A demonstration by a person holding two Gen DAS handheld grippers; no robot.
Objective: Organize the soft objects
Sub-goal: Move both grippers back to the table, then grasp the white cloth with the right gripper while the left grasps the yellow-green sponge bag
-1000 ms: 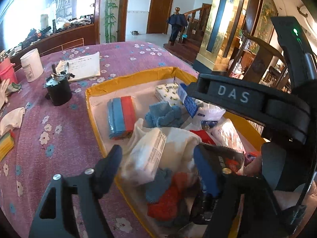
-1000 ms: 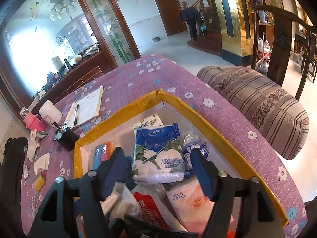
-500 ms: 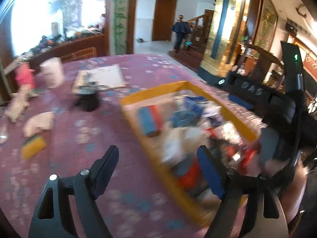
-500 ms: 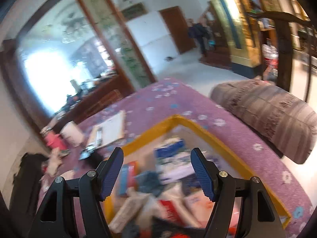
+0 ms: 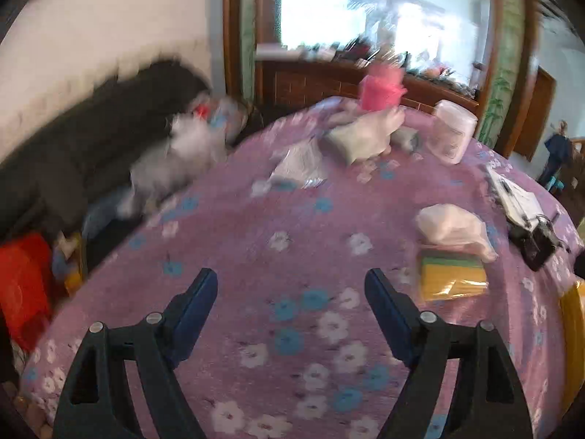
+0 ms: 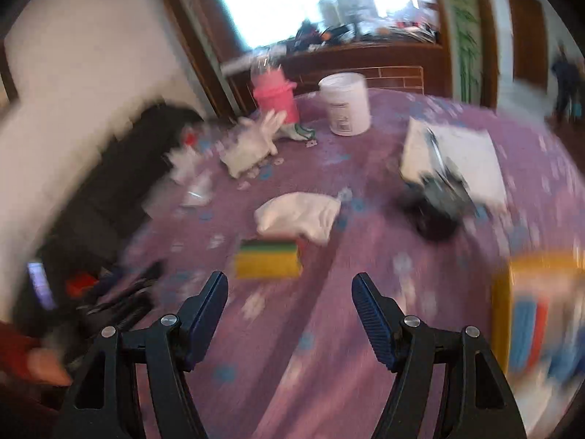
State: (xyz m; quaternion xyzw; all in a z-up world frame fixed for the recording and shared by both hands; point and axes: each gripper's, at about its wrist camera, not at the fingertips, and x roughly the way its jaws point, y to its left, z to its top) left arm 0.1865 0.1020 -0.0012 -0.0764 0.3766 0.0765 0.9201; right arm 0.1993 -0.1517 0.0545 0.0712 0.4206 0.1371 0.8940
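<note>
A yellow and green sponge pack (image 5: 451,274) (image 6: 268,259) lies on the purple flowered tablecloth, with a white cloth (image 5: 451,225) (image 6: 298,216) just behind it. White gloves (image 5: 365,131) (image 6: 252,142) lie further back by a pink cup (image 5: 380,89) (image 6: 276,93). My left gripper (image 5: 290,292) is open and empty, left of the sponge pack. My right gripper (image 6: 289,292) is open and empty, just in front of the sponge pack. The yellow box (image 6: 541,314) of soft items is at the right edge.
A white tub (image 5: 451,137) (image 6: 345,104), a black pen holder (image 5: 535,243) (image 6: 435,208) and a notepad (image 6: 453,153) stand on the table. A clear plastic bag (image 5: 298,164) lies mid-table. A dark sofa (image 5: 73,146) with clutter runs along the left. The frames are blurred.
Both grippers have swung left, away from the yellow box, and now face the table's left part with the sponge pack and white cloth. Both stay open and empty.
</note>
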